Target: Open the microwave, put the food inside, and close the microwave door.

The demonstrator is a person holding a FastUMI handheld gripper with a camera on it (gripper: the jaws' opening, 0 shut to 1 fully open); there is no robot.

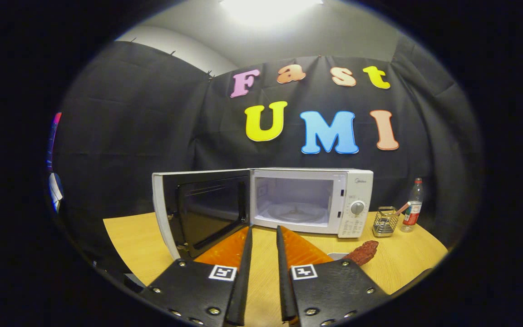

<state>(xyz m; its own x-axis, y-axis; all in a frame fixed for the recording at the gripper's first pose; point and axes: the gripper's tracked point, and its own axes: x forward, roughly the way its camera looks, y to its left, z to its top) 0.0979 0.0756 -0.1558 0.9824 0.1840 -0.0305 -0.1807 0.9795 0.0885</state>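
Observation:
A white microwave (354,181) stands on the wooden table (134,236), beyond my fingers. Its door (202,211) is swung wide to the left, and the cavity with its glass turntable (295,212) has nothing in it. A reddish-brown piece of food (363,252) lies just right of my right finger, on what looks like a pale plate (337,255) that the finger mostly hides. My gripper (263,234) points at the microwave's front. A narrow gap separates its fingers, and nothing is between them.
To the right of the microwave, a wire basket (385,221) holds a utensil. A clear bottle with a red label (412,206) stands beside it. The open door juts out over the left part of the table.

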